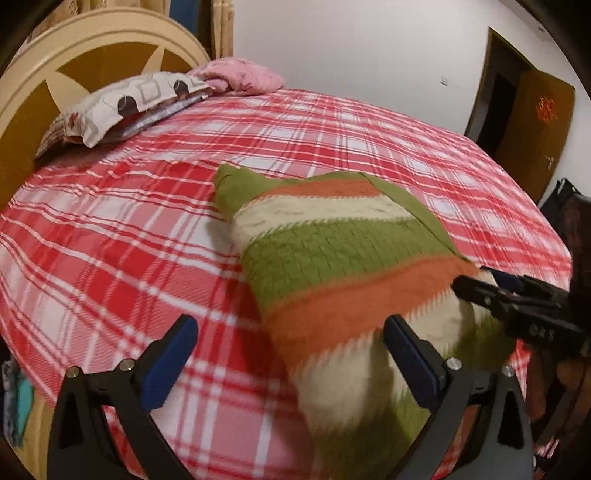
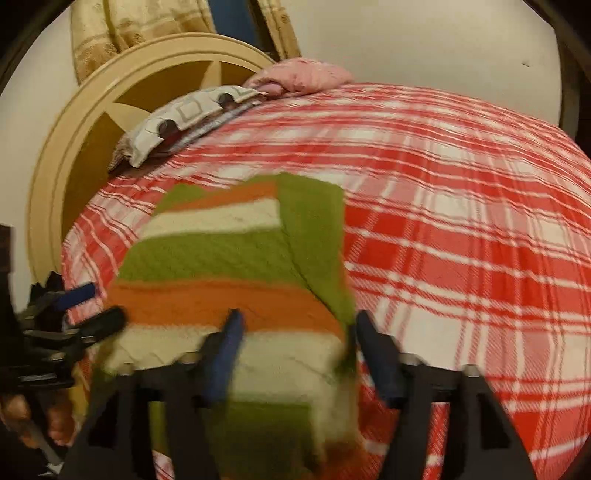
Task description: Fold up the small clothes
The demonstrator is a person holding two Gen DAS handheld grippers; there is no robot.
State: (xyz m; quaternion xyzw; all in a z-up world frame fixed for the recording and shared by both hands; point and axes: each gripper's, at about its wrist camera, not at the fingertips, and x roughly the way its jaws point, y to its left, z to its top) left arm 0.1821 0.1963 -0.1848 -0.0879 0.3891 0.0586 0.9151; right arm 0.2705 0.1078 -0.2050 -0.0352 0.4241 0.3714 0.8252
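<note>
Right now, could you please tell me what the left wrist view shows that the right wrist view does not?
Only the left wrist view shows the dark doorway and wooden door. Only the right wrist view shows the patterned curtains above the headboard. Both show the striped knit garment on the red plaid bedspread, the pillows, and both hand-held grippers.

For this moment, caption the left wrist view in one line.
Open left gripper over a striped knit garment folded on the red plaid bedspread.
</note>
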